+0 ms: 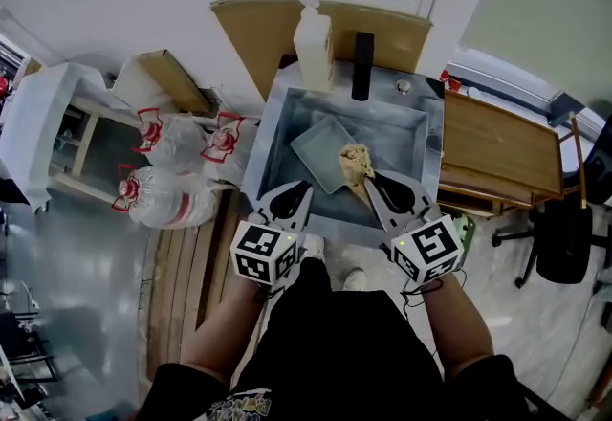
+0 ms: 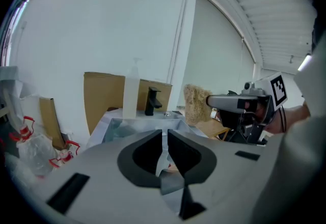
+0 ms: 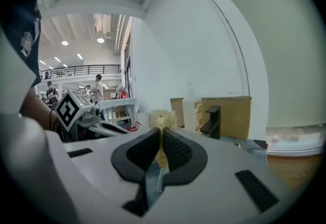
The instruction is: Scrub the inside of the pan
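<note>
The pan (image 1: 320,153) lies tilted in the middle of the sink (image 1: 421,137), inside facing up. The right claw (image 1: 371,182) is clamped on a scrubber (image 1: 356,161), held over the sink at the pan's right edge; contact cannot be told. The left claw (image 1: 298,189), above the sink's near rim, has its jaws practically together on nothing. To scrub well, it should probably pin the pan's near edge against sliding. The scrubber should then press flat and work overlapping strokes into the corners.
</note>
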Demonstrator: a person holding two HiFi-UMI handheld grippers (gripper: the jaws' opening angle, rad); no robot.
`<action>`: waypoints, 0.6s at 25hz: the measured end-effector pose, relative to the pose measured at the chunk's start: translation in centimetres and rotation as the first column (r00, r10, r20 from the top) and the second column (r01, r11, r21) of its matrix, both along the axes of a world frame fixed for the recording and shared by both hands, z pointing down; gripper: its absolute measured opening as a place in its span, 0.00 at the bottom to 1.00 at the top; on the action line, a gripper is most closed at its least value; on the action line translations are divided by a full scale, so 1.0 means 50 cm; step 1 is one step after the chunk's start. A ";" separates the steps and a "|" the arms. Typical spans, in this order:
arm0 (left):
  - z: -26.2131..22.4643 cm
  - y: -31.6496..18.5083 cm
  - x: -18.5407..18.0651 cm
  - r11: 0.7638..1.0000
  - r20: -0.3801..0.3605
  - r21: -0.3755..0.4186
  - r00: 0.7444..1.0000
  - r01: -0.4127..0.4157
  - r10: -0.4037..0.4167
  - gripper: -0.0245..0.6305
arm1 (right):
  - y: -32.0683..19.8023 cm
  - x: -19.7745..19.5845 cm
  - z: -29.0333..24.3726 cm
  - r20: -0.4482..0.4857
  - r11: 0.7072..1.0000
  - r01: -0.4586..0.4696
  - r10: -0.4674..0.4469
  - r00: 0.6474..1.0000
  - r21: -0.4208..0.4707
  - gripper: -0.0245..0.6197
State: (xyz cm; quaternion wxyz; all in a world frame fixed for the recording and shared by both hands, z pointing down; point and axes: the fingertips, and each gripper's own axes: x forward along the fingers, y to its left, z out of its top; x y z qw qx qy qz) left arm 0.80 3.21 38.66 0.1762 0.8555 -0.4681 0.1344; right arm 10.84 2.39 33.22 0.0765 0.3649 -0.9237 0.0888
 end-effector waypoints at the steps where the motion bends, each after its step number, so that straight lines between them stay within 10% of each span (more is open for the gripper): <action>1: 0.011 -0.010 -0.003 1.000 -0.002 -0.017 1.000 -0.003 0.003 0.09 | -0.010 -0.008 0.007 -0.004 1.000 -0.002 0.002 1.000 -0.008 0.08; 15: 0.165 -0.137 -0.051 0.978 0.005 -0.210 1.000 0.019 -0.019 0.19 | -0.136 -0.092 0.125 -0.092 0.994 -0.015 0.005 0.996 -0.108 0.08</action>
